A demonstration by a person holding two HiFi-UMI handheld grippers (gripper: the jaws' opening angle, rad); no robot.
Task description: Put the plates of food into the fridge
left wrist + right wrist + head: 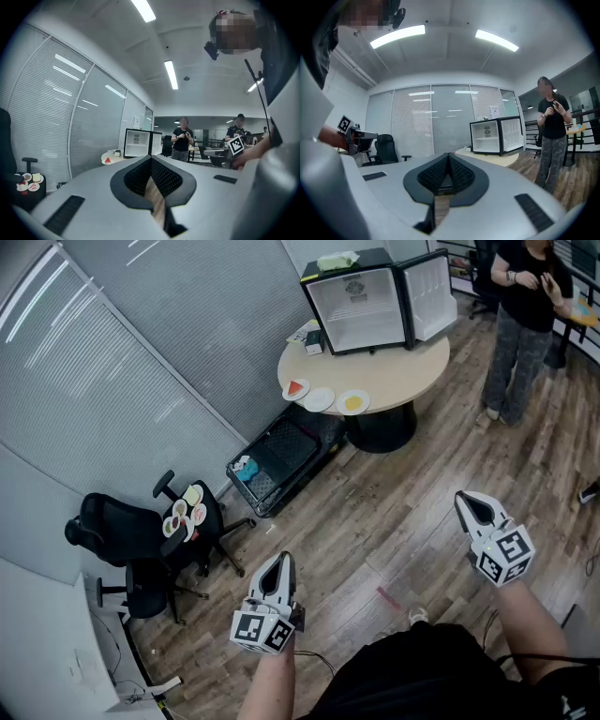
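Both grippers hang close in front of the person's body, well apart from everything the task concerns. On the left gripper (283, 561) the jaws are pressed together with nothing between them, and the right gripper (465, 501) is likewise closed and empty. Both look out level across the room.

Far ahead across the wooden floor (394, 512) stands a round desk (417, 367). It carries the fridge (361, 301), whose door (429, 294) is swung wide to the right. The three plates of food (319, 399) lie flat in a short row along the desk's near-left rim, just in front of the fridge and a little left of its opening. A second clutch of plates (184, 512) sits on the seat of a black office chair (112, 531), off to the left and much nearer.

The chair plates lie ahead and to the left of the left gripper, so that hand looks the better placed for them. The desk plates are far from both grippers and call for walking forward first. Being round, the plates have no long axis, so I judge the jaws must open and come in level at a rim
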